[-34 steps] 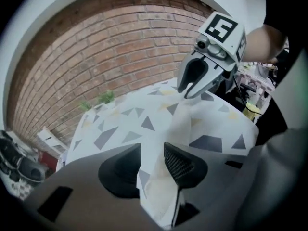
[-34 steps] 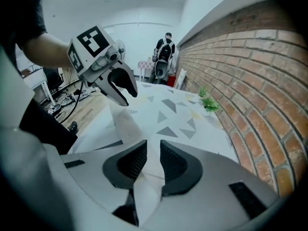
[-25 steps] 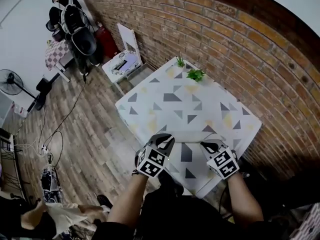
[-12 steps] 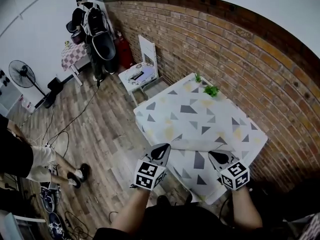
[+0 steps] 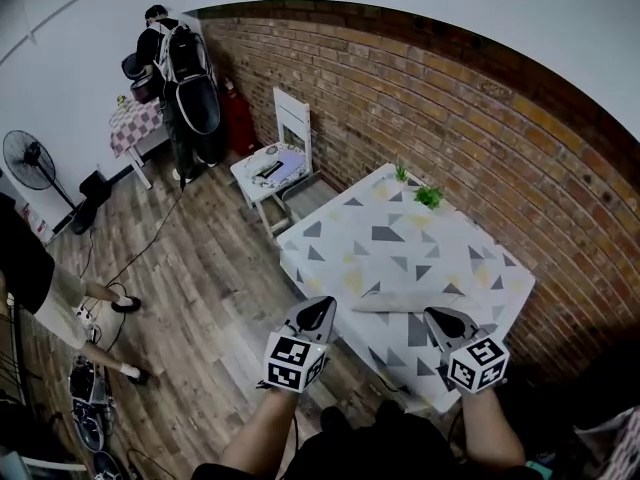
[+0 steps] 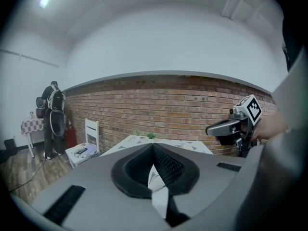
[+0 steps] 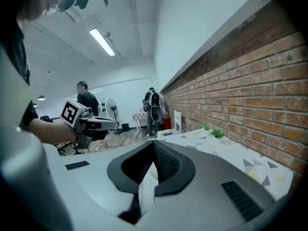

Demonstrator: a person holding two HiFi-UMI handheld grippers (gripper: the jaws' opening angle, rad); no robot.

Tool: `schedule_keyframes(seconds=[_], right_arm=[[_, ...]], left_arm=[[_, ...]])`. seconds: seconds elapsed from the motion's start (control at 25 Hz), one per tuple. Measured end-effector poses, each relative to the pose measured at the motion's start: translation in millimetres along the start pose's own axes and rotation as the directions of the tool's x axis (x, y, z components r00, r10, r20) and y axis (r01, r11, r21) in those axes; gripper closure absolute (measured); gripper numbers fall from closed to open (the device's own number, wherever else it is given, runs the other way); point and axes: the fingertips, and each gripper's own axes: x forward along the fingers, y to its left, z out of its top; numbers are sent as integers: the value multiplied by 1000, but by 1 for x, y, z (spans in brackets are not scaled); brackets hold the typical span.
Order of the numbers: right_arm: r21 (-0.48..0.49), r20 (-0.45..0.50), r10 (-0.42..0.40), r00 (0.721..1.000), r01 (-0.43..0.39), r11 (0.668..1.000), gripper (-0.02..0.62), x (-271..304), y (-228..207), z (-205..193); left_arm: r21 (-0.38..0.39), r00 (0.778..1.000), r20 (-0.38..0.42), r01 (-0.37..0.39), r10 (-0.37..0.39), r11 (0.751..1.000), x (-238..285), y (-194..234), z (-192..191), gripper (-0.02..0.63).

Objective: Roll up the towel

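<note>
Here both tools are closed: the left gripper (image 5: 321, 305) and the right gripper (image 5: 438, 314) each have their jaws pressed together, hovering at the near edge of the table (image 5: 470, 248). Just beyond and between them, the towel (image 5: 405, 301) lies as a low rolled ridge on the patterned top.

- Your left gripper (image 6: 153, 147) has its jaws together on a white strip of towel (image 6: 160, 196);
- your right gripper (image 6: 214, 128) hovers at right, before the brick wall (image 6: 159, 109);
- a white chair (image 6: 88, 136) stands left of the table (image 6: 185, 146).
</note>
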Motion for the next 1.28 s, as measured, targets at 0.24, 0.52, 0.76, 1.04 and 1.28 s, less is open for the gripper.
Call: schedule_keyframes(seconds=[0.24,0.52,0.76,1.04,1.28], right_arm=[[-97,76,41,996,-33,995,580,-4,-13,68],[-97,147,28,989,-14,995,580,-17,-18,89],[-95,114,36,993,-25,995,580,-35,-26,62],[-65,147,27,989,-18,998,580,-64,-54,57],[-47,153,31,988,-24,999,580,-84,-71,51]], left_arm=[[49,1000,27,5,-6,999,7,4,38,588],[12,995,95,-38,36,999,8,-3,69,588],[12,997,61,-46,45,999,16,-24,55,588],[15,998,45,-54,54,998,28,-49,53,588],[30,997,54,-64,62,998,35,-73,58,588]])
